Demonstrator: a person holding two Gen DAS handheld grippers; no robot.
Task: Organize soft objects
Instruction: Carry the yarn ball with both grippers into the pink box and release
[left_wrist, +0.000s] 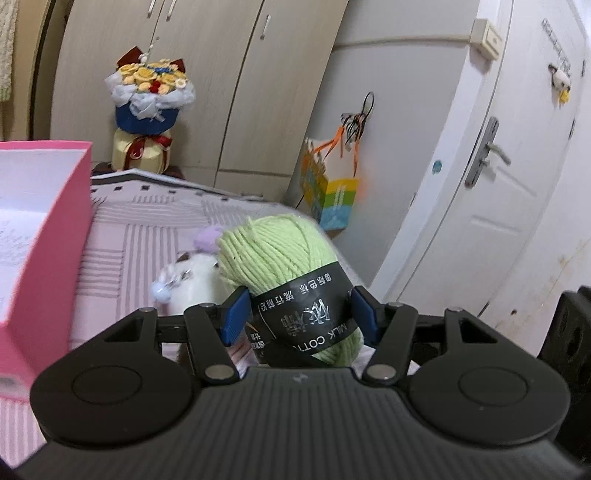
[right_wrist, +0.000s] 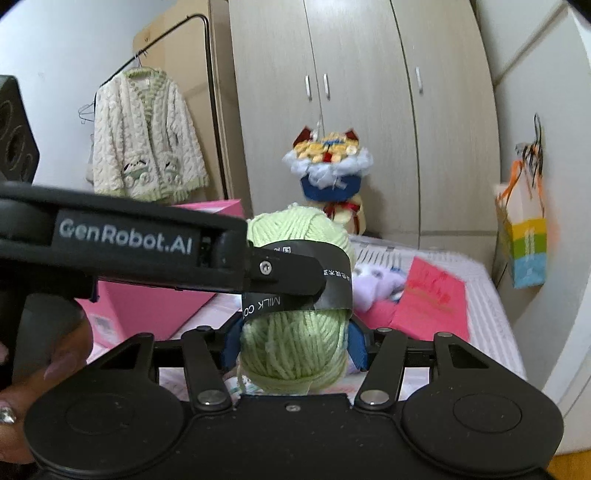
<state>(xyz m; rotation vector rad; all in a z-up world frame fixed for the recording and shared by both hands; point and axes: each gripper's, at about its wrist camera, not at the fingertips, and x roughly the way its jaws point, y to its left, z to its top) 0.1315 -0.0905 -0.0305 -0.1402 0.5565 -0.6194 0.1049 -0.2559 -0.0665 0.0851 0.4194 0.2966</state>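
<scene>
A light-green yarn ball (left_wrist: 273, 251) with a black paper label is held above the bed by both grippers. In the left wrist view my left gripper (left_wrist: 299, 317) is shut on it, its blue pads pressing the label from both sides. In the right wrist view my right gripper (right_wrist: 293, 349) is shut on the near end of the yarn ball (right_wrist: 299, 225). There the left gripper (right_wrist: 291, 280) reaches in from the left and clamps the label band. A person's hand (right_wrist: 44, 369) holds the left gripper's handle.
A pink open box (left_wrist: 55, 258) stands on the striped bed cover (left_wrist: 147, 240) at the left. A white plush toy (left_wrist: 192, 280) lies behind the yarn, with a pink card (right_wrist: 432, 299) beside it. A flower bouquet (left_wrist: 147, 96), a hanging paper bag (left_wrist: 332, 199) and a wardrobe are behind.
</scene>
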